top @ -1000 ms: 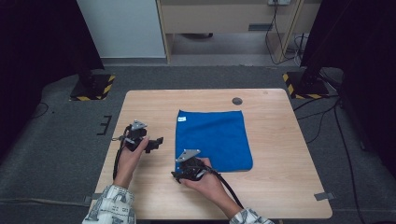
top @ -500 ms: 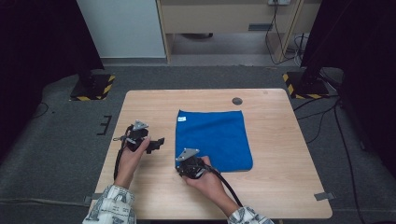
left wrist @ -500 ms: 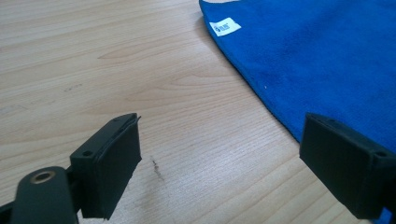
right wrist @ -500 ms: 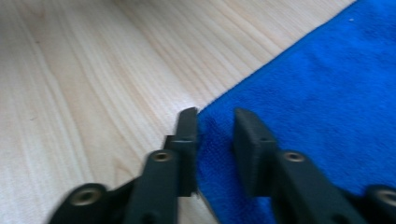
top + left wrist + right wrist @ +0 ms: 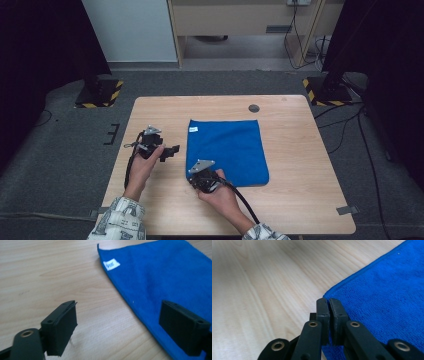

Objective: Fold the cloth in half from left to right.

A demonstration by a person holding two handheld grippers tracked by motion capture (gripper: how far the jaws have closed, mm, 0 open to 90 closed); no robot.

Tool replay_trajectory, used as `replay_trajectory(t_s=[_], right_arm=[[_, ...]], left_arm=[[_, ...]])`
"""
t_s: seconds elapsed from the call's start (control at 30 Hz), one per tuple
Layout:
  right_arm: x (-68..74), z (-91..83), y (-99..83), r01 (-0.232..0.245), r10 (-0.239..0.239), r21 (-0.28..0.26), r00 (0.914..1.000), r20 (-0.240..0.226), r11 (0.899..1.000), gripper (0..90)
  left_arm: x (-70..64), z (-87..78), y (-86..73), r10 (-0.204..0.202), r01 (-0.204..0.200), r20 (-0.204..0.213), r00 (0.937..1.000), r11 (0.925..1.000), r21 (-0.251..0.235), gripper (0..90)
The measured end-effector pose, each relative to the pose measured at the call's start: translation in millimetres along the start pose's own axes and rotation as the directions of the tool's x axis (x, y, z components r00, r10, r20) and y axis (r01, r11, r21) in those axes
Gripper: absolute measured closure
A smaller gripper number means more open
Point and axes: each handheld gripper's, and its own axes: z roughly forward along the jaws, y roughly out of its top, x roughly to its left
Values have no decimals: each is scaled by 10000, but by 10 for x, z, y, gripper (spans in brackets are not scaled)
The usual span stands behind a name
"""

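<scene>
A blue cloth lies flat on the wooden table, with a white tag at its far left corner. My right gripper sits at the cloth's near left corner. In the right gripper view its jaws are pressed together on the corner of the cloth. My left gripper rests just left of the cloth's left edge, held by a hand. In the left gripper view it stands wide open with bare wood between the jaws, and the cloth and its tag lie ahead to the right.
A small dark round cap is set in the table near its far edge. On the floor beyond the table stand two posts with yellow-and-black bases. Bare wood lies to the right of the cloth.
My right gripper has edged slightly right and forward onto the cloth's near left corner. The left gripper has hardly moved.
</scene>
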Motion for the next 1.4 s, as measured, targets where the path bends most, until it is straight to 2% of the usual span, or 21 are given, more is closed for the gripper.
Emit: replay_trajectory(t_s=[0.03, 0.07, 0.1, 0.17, 0.2, 0.23, 0.37, 0.53, 0.73, 0.77, 0.87, 0.9, 0.97, 1.0, 1.13, 1.3, 1.37, 1.4], right_arm=[[32, -1, 0, -85, 84, -79, 9999, -107, 9999, 872], [32, -1, 0, -85, 84, -79, 9999, -107, 9999, 872], [86, -1, 5, -118, 115, -134, 9996, -243, 9998, 872], [135, 1, 14, -128, 122, -152, 9992, -369, 9998, 872], [135, 1, 14, -128, 122, -152, 9992, -369, 9998, 872], [190, 11, 23, -192, 185, -128, 9985, -512, 9997, 872], [272, 32, 37, -111, 103, -122, 9978, -649, 9999, 871], [375, 69, 46, -279, 266, -171, 9969, -740, 9995, 871], [382, 84, 32, -428, 402, -323, 9963, -754, 9986, 871], [384, 85, 25, -416, 392, -308, 9964, -751, 9987, 871], [393, 67, 26, -307, 280, -330, 9963, -807, 9990, 871], [397, 61, 27, -289, 260, -348, 9963, -819, 9990, 871], [408, 48, 30, -231, 203, -332, 9964, -824, 9992, 871], [416, 44, 30, -177, 150, -330, 9967, -802, 9993, 870], [456, 25, 27, 4, -31, -345, 9969, -784, 9994, 870], [455, 15, 29, -93, 59, -415, 9967, -808, 9991, 870], [452, 10, 28, -100, 64, -411, 9962, -870, 9991, 869], [452, 9, 27, -132, 95, -424, 9962, -863, 9990, 869]], left_arm=[[-3, 37, 49, 272, -273, -97, 9996, 9996, -97, 159], [-3, 37, 49, 272, -273, -97, 9996, 9996, -97, 171], [3, 66, 85, 485, -486, -94, 9988, 9987, -134, 181], [13, 149, 160, 541, -541, 63, 9985, 9985, -105, 193], [13, 149, 160, 541, -541, 63, 9985, 9985, -105, 201], [29, 218, 202, 678, -678, -36, 9977, 9977, -1, 213], [84, 338, 240, 650, -649, -63, 9979, 9978, 136, 254], [162, 510, 277, 710, -708, -33, 9975, 9967, 394, 311], [168, 605, 296, 783, -781, -91, 9969, 9967, 202, 356], [172, 627, 307, 842, -838, -71, 9964, 9957, 401, 364], [174, 688, 373, 1118, -1103, -293, 9933, 9927, 493, 402], [176, 700, 379, 1169, -1155, -388, 9924, 9926, 374, 411], [187, 720, 382, 1092, -1080, -527, 9926, 9938, 261, 449], [191, 741, 394, 1121, -1089, -609, 9918, 9926, 539, 457], [192, 802, 415, 1055, -1017, -581, 9927, 9927, 653, 477], [207, 870, 399, 1113, -1049, -718, 9912, 9907, 870, 505], [226, 867, 402, 1129, -1051, -925, 9893, 9908, 851, 552], [232, 870, 401, 1035, -967, -904, 9905, 9923, 773, 573]])
